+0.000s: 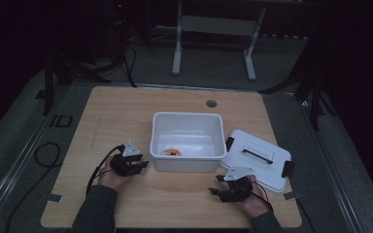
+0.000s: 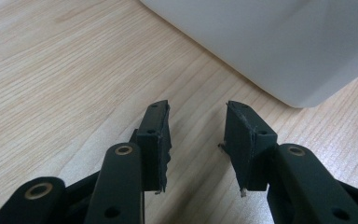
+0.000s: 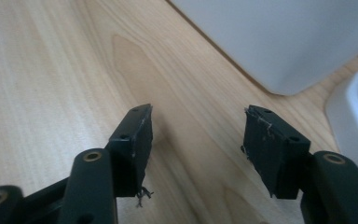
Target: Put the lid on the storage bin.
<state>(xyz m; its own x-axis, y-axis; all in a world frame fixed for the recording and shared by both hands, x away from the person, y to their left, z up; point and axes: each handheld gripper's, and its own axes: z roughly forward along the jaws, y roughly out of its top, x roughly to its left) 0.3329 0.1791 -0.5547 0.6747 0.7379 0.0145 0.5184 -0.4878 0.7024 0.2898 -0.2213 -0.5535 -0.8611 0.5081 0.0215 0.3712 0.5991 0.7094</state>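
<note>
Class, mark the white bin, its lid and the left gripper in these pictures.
white bin [image 1: 187, 164], high view, on its near outer wall.
lid [image 1: 252, 145], high view, on its flat top beside the black handle.
left gripper [image 2: 198, 133], left gripper view, midway between its two open jaw tips.

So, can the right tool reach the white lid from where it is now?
Probably yes. The right tool is open, empty and just in front of the white lid, which lies flat beside the white bin with nothing between them.
</note>
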